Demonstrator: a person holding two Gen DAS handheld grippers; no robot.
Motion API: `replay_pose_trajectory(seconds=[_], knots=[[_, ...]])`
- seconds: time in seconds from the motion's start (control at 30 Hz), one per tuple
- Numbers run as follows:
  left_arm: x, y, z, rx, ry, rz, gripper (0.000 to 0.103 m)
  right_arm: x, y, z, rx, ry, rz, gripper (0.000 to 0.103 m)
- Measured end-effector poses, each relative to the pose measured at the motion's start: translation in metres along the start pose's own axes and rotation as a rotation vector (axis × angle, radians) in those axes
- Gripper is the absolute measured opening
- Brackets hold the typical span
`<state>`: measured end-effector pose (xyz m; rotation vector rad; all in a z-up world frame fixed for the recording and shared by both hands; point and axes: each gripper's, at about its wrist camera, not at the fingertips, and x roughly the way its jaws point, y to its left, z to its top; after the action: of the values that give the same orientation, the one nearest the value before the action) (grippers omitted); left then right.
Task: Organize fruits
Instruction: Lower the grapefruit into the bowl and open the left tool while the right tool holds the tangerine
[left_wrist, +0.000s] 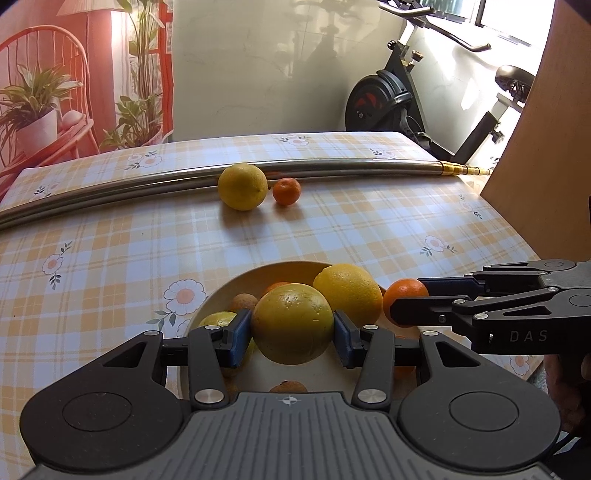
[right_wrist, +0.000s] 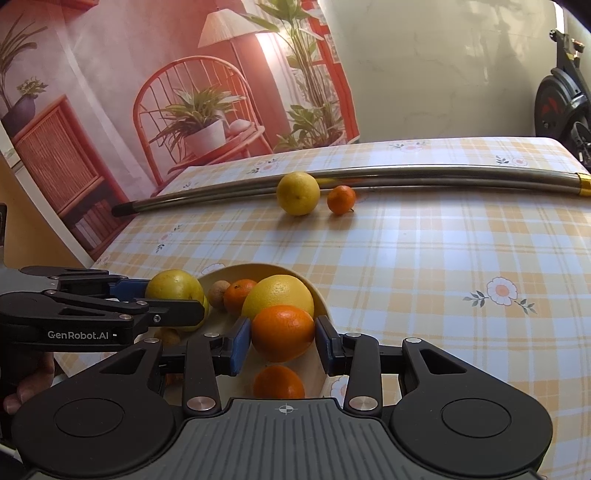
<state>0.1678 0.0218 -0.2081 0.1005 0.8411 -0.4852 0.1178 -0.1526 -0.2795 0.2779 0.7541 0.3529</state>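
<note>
Left gripper (left_wrist: 292, 329): the blue pads (left_wrist: 239, 338) press against both sides of a yellow-green citrus fruit (left_wrist: 292, 324), which is clamped between them above the bowl (left_wrist: 221, 288). The same fruit appears in the right wrist view, gripped at the left side of the bowl.

Right gripper (right_wrist: 283, 339): the jaws are clamped on an orange (right_wrist: 282, 332), held over the near right part of the bowl. In the left wrist view this orange sits at the bowl's right rim, between the gripper's fingers.

Bowl contents: a large yellow fruit (right_wrist: 277, 295) lies at the right side of the bowl, behind the gripped orange. A small orange fruit (right_wrist: 239, 294) and a small brown fruit (right_wrist: 218, 293) lie beside it toward the back. A further orange fruit (right_wrist: 279, 382) lies at the near edge.

Table (right_wrist: 461, 258): covered with a checked cloth with flower print. A lemon (right_wrist: 298, 193) and a tangerine (right_wrist: 341, 199) rest just beside each other on the far half, well apart from the bowl. A metal pole (right_wrist: 424, 177) lies across the table directly behind them.
</note>
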Motion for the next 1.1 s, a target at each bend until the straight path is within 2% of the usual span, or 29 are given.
replay_pose_trajectory(seconds=[0.27, 0.73, 1.1], knots=[[0.008, -0.010, -0.002, 0.042, 0.024, -0.019, 0.049, -0.004, -0.004, 0.000, 0.013, -0.005, -0.011, 0.035], [0.032, -0.006, -0.005, 0.079, 0.089, 0.010, 0.049, -0.003, -0.005, -0.002, 0.011, -0.003, -0.016, 0.035], [0.031, -0.004, -0.002, 0.067, 0.065, 0.012, 0.049, -0.002, -0.007, -0.003, 0.008, 0.003, -0.016, 0.035]])
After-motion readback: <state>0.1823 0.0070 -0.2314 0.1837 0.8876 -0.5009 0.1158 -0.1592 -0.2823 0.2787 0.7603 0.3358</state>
